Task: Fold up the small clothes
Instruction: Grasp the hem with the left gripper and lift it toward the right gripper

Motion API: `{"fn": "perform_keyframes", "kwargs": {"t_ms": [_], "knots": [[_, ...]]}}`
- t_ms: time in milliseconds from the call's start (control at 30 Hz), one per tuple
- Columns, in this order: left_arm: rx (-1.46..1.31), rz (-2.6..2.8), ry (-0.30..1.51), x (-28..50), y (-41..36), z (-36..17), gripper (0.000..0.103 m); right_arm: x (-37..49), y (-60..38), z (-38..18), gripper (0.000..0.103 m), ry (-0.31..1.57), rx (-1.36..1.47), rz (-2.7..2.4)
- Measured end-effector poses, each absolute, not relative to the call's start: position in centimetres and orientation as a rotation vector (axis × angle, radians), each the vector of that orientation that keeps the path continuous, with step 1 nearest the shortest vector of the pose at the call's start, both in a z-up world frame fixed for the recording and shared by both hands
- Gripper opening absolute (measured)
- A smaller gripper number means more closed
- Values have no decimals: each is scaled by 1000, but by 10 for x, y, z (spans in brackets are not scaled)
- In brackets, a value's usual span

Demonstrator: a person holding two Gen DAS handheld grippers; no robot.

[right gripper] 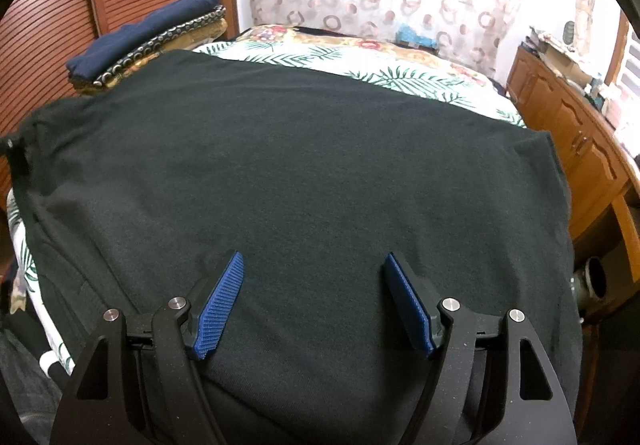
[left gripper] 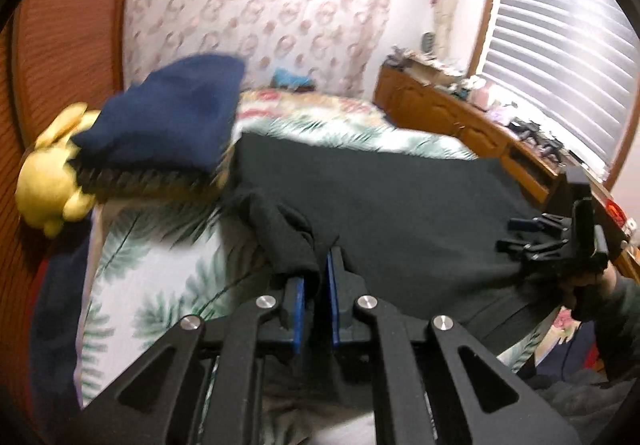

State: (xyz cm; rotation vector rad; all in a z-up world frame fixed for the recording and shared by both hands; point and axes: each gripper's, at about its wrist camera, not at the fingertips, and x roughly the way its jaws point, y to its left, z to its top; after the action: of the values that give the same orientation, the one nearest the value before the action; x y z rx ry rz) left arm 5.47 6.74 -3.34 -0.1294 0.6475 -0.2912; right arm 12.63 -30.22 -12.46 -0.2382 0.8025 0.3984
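Garments: one dark green top (right gripper: 304,173), two folded (right gripper: 148,37).

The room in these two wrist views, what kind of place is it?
Most likely a home bedroom: a bed with a leaf-print sheet, a wooden dresser cluttered on top, and a window with blinds. A dark green garment lies spread on the bed.

Daylight glares through the window blinds (left gripper: 560,45) in the left wrist view, which is motion-blurred, worst beside the navy folded cloth (left gripper: 168,113). Both fisheye views bend and darken at the edges.
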Motion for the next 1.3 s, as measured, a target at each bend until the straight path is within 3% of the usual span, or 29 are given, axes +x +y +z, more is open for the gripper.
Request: {"fn": "perform_keyframes", "kwargs": {"t_ms": [333, 933, 1033, 1300], "knots": [[-52, -526, 548, 95, -17, 31, 6, 104, -347, -90, 69, 699, -151, 344], [93, -753, 544, 125, -147, 90, 7, 75, -420, -61, 65, 609, -55, 245], [117, -765, 585, 128, -155, 75, 16, 71, -421, -61, 65, 605, -49, 248], [91, -741, 628, 123, -138, 58, 55, 73, -416, -67, 65, 623, -50, 262]]}}
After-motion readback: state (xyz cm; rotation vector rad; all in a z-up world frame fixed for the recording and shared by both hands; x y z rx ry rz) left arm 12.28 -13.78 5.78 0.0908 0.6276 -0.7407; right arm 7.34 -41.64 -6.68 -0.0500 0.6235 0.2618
